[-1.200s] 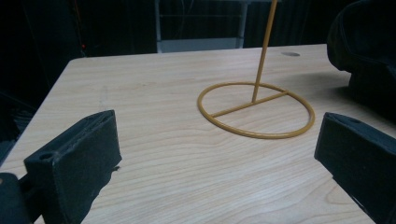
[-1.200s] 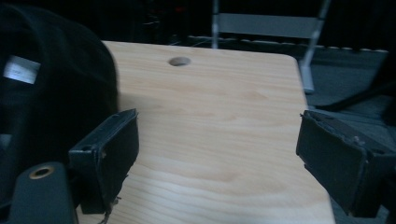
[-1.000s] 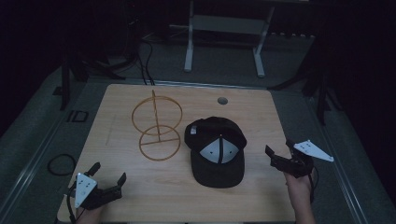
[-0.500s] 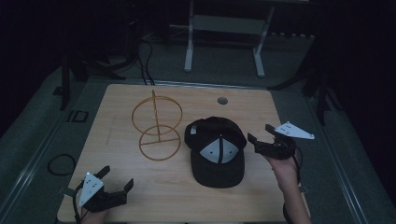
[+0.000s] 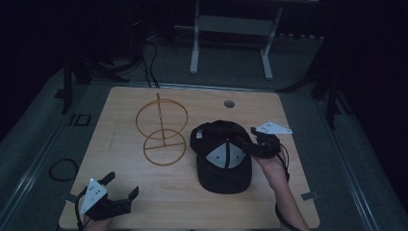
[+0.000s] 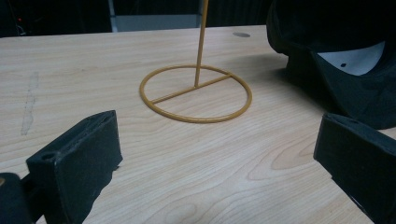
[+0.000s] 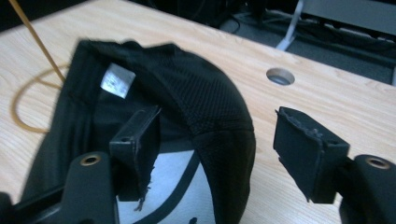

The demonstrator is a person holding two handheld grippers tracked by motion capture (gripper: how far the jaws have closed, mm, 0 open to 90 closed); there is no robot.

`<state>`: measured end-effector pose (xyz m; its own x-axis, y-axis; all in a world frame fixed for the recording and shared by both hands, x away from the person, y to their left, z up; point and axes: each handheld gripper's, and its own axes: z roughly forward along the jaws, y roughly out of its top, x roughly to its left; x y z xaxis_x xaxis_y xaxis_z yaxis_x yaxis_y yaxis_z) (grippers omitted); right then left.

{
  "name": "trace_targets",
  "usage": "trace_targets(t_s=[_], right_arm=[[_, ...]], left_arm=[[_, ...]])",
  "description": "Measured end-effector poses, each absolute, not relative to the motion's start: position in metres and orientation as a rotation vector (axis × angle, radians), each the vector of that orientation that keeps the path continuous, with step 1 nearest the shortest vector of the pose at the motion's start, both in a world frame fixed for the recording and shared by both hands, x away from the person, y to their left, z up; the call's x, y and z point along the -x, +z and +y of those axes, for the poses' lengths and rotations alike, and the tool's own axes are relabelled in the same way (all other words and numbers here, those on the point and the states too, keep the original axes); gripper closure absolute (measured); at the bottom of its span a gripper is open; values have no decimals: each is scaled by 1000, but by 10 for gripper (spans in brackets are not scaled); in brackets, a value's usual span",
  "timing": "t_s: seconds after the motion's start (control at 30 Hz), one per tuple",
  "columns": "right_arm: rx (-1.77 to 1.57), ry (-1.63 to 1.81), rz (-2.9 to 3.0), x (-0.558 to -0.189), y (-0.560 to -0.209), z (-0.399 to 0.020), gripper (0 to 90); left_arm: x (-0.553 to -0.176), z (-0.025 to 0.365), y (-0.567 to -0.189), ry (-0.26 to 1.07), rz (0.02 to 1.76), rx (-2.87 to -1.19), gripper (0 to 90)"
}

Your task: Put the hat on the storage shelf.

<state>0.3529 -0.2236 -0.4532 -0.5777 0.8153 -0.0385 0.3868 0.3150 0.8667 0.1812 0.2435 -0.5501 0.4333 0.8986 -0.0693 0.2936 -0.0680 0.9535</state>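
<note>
A black cap lies upside down on the wooden table, its white front panel and inner label showing. My right gripper is at the cap's right rim. In the right gripper view the gripper straddles the cap's side wall, one pad inside and one outside, neither pressing on it. Its jaws have just been closing and are still open. A gold wire stand rises left of the cap. My left gripper hovers open at the table's near left corner, facing the stand and the cap.
A round cable hole sits in the table's far edge, also seen as a hole beyond the cap. A white metal frame stands on the dark floor behind the table. A coiled cable lies left of the table.
My right gripper moved left from the table's right edge to the cap's rim, and its jaws narrowed around the wall. The left gripper barely shifted.
</note>
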Motion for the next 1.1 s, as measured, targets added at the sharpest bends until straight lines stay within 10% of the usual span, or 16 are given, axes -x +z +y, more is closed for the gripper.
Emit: trace_targets(t_s=[0.27,0.5,1.1], right_arm=[[-1101,1021,2127,-365,-471,-210,479],[-1135,904,2102,-369,-473,-203,864],[-1105,1070,2017,-353,-437,-199,886]], left_arm=[[-181,243,-550,690,1065,-1605,11],[-183,243,-551,670,1070,-1606,11],[-184,240,-553,652,1070,-1637,11]])
